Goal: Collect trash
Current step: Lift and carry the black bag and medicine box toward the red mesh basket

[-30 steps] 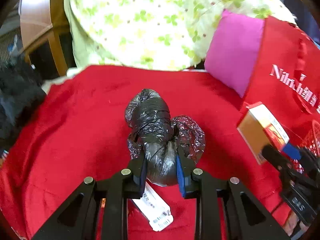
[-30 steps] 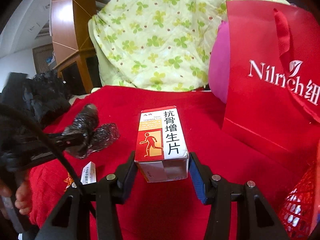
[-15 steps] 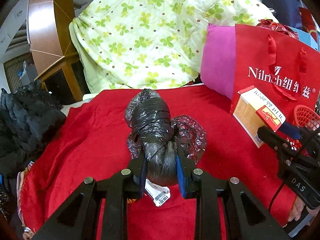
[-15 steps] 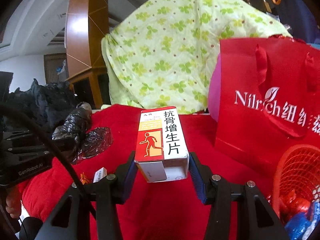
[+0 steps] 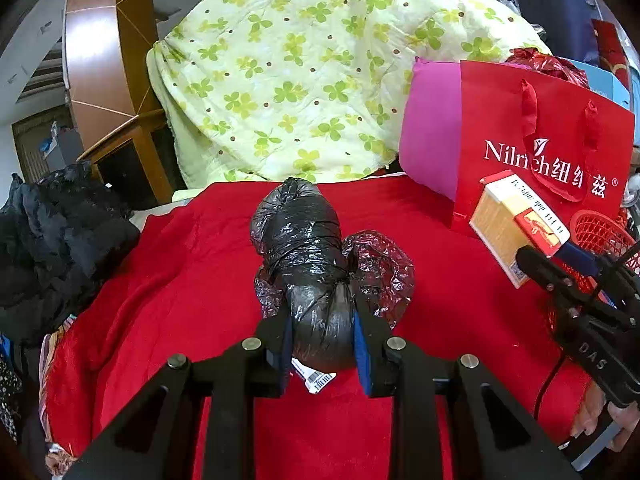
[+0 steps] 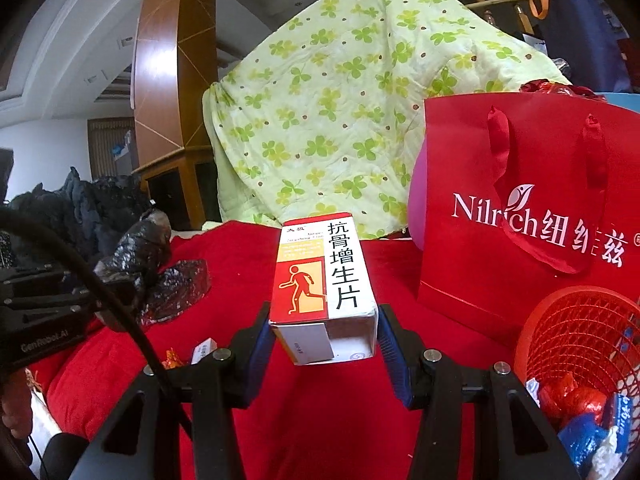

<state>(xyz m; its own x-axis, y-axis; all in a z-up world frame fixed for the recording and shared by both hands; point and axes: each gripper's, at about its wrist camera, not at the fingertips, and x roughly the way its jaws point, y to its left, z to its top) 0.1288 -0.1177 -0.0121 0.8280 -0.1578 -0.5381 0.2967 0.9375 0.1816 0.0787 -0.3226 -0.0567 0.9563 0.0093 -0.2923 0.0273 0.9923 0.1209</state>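
In left claw, black bag (knotted)

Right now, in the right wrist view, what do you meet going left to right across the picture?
Left gripper holding the black plastic bag → medicine box in the right gripper → red gift bag → red mesh basket.

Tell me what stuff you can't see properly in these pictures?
- Small white packet, left wrist view: mostly hidden under the black trash bag.
- Red basket, right wrist view: cut off by the picture's edge, so its contents are only partly seen.
- Medicine box, right wrist view: small print too tiny to read.
- Orange wrapper, right wrist view: behind the left gripper's cable.
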